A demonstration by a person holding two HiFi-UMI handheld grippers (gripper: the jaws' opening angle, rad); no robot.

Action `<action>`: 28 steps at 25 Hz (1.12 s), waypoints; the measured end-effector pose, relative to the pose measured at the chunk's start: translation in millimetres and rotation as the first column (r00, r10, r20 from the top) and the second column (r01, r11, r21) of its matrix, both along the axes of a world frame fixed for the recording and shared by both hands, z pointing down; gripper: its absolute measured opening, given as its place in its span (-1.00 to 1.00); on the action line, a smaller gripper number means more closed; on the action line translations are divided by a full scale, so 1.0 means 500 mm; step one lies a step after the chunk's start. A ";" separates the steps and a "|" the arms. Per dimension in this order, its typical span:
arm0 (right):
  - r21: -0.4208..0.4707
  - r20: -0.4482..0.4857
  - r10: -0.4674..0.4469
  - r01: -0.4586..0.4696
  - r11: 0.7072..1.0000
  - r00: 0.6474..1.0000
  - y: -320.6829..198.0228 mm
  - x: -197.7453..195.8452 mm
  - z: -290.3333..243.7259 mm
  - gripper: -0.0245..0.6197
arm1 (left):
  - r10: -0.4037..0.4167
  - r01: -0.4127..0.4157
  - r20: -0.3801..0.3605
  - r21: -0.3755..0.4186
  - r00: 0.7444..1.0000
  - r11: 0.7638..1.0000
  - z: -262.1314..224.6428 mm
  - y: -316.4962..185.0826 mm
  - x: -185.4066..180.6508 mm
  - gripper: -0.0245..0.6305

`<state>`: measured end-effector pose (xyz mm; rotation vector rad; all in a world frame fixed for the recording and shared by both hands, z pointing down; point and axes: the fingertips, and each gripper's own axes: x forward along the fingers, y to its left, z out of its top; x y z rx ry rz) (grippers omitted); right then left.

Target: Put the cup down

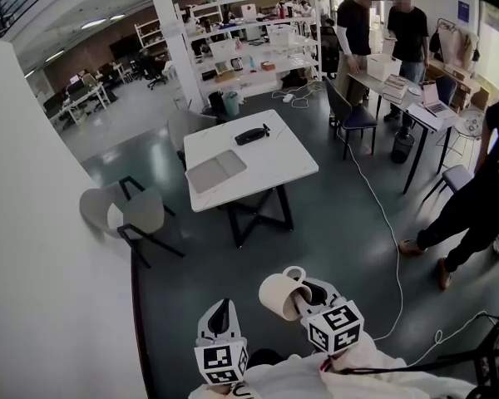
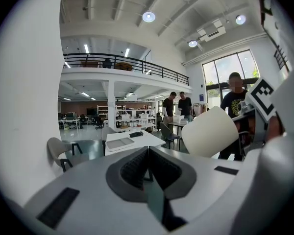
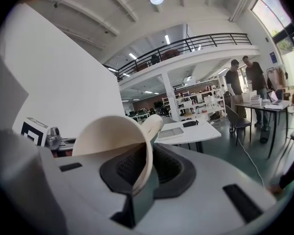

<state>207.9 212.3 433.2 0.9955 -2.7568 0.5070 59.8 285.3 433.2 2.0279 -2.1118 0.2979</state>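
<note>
a cream cup (image 1: 281, 293) is held in the right gripper (image 1: 313, 296), up in the air above the dark floor (image 1: 333, 223) and well apart from the white counter (image 1: 274, 160) ahead. in the right gripper view the cup (image 3: 118, 140) is seen tipped on its side, and its thin wall is pinched at the rim between the dark fingers (image 3: 170, 166) of the right gripper (image 3: 143, 169). the fingers are drawn narrow and pressed on that wall. the cup's handle (image 1: 293, 273) is turned toward the far side in the head view.

the left gripper (image 1: 222, 312) is held just beside the right one, to its left, and nothing is carried by it. in the left gripper view its fingers (image 2: 131, 169) are brought together, with no gap seen at their tips. the cup (image 2: 209, 131) is seen to the right of the left gripper (image 2: 148, 166), apart from it.

on the counter a flat grey tray (image 1: 216, 171) is laid near the closer edge, and a small black object (image 1: 251, 135) is laid further back. a grey chair (image 1: 133, 213) is set to the left of the counter. a white cable (image 1: 384, 223) is trailed across the floor on the right. 2 people (image 1: 355, 27) are seen standing at a desk (image 1: 374, 80) in the background.
</note>
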 end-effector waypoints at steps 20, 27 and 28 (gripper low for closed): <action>0.016 0.000 0.042 -0.041 0.999 0.999 -0.257 -0.147 0.021 -0.78 | 0.013 -0.014 0.016 0.036 1.000 0.999 0.011 -0.270 -0.178 -0.89; 0.008 -0.023 0.059 -0.059 0.998 0.998 -0.405 -0.284 0.023 -0.78 | 0.030 -0.030 0.015 0.009 0.999 0.999 0.010 -0.428 -0.319 -0.89; 0.003 -0.025 0.061 -0.061 0.998 0.998 -0.428 -0.305 0.023 -0.78 | 0.033 -0.033 0.014 0.005 0.999 0.999 0.009 -0.452 -0.339 -0.89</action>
